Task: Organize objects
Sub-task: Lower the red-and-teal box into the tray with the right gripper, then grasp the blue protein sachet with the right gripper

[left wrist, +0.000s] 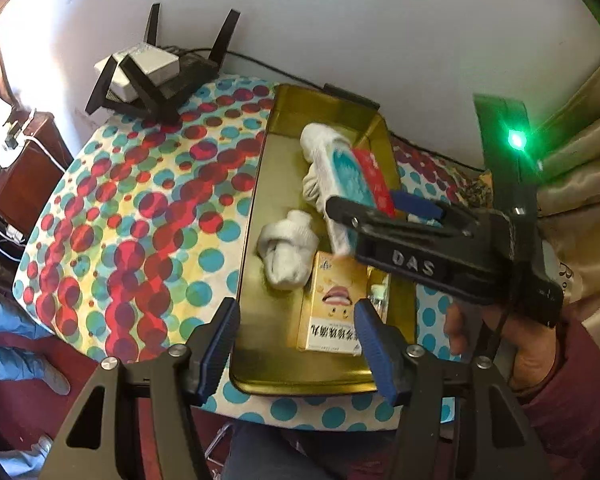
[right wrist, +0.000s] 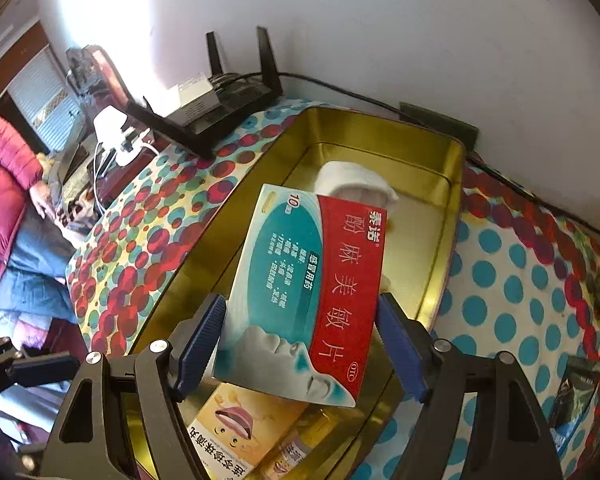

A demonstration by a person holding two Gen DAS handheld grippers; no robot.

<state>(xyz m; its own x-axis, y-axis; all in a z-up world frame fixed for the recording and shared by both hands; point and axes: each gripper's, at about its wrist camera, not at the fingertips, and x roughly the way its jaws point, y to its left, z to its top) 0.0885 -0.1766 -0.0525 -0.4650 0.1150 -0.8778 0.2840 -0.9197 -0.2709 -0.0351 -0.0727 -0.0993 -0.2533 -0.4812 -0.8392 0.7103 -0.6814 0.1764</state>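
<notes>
The bench point(left wrist: 140, 208) is mostly cleared. The tin point(right wrist: 380, 128) on it already holds two rolled socks point(left wrist: 286, 256) and a yellow box point(left wrist: 332, 304). The right gripper point(right wrist: 300, 348) hangs over the tin, jaws spread around a red-and-teal box point(right wrist: 304, 288); whether they still pinch it I cannot tell. The left gripper point(left wrist: 296, 344) waits open and empty. A dark packet point(right wrist: 576, 392) remains outside.
</notes>
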